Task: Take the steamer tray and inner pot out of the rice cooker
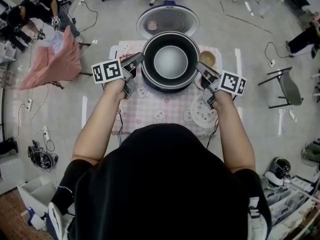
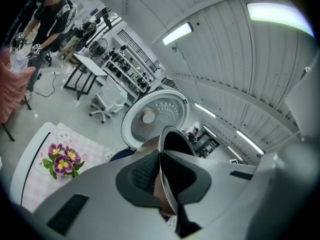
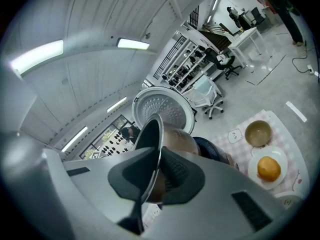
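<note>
Pot status: inner pot [image 1: 170, 61] hangs between both grippers, directly over the rice cooker [image 3: 212, 150], whose lid [image 1: 167, 20] stands open behind it. In the right gripper view the pot's bare metal wall shows above the dark blue body, so we judge it mostly out of the well.

Left gripper [image 1: 136, 60]: jaws nearly together, pinching the thin rim on the pot's left side, 1 pad inside and 1 outside. Right gripper [image 1: 202, 70]: same pinch on the opposite side of the rim. Nothing else sits in either pair of jaws.

Handling, our read:
- Stiff sheet metal, so it won't flex under the pinch.
- Looks empty, so moderate weight, but all of it hangs on 2 small contacts.
- Dark coated inside and polished outside are both slick. The ribbed pads [image 2: 145, 173] are what grip it.
- The flared rim is the only place to take hold, as we see no handles.
- 2 opposite pinches make an axis, so the pot can swing or tip about it. Both grippers should stay level with each other.
- A dent or a coating scratch is the likely damage if it slips.

White perforated disc [image 1: 202, 115] lies on the checked cloth [image 1: 150, 109] near the right gripper. We take it for the steamer tray, already out. A bowl [image 3: 259, 132] and an orange [image 3: 269, 168] on a plate also sit on the right side, so free cloth for set-down looks better on the left.
</note>
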{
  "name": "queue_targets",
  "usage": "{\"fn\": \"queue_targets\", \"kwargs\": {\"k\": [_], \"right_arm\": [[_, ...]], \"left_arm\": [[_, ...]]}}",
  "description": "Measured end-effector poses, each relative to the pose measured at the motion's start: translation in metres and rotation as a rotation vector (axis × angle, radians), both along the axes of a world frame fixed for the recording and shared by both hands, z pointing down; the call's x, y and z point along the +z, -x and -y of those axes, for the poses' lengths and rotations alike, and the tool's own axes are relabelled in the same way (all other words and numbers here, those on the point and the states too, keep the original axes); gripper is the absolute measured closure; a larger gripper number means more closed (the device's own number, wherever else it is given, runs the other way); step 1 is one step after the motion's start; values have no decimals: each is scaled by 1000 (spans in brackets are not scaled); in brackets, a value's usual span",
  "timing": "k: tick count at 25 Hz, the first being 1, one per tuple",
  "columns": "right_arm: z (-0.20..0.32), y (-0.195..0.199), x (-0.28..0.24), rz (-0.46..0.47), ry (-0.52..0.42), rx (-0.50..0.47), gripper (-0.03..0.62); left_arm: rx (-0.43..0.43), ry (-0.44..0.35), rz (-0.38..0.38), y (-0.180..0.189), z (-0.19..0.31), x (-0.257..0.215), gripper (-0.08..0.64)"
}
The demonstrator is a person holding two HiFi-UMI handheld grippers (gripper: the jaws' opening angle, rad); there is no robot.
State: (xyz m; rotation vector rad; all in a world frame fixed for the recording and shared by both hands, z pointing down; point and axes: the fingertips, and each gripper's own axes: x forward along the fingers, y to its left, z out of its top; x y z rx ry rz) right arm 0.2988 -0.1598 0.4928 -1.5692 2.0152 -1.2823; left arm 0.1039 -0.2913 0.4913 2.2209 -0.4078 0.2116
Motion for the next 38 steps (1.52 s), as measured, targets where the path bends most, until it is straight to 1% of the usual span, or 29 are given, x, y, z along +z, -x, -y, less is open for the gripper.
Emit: {"fn": "queue_targets", "kwargs": {"k": [6,13,19,26,38], "right_arm": [[-1,9,-22,-6,-41,-25,557],[5,34,-42,-4,-75,-75,555],[17,81,-54,2,-89,-158,555],[40,116,-50,21,-84,-259,555],[57,191,-16,52,-26,-409,554]], "left_arm": [[-28,-15,-33,12,-5,-19,525],[-76,-27,-69,42,-6,-39,525],[-153,-39,-92,96,-6,-54,525],[-248,-40,-91,140,-1,-55,525],[-392,5,-74,223,-9,-27,526]]}}
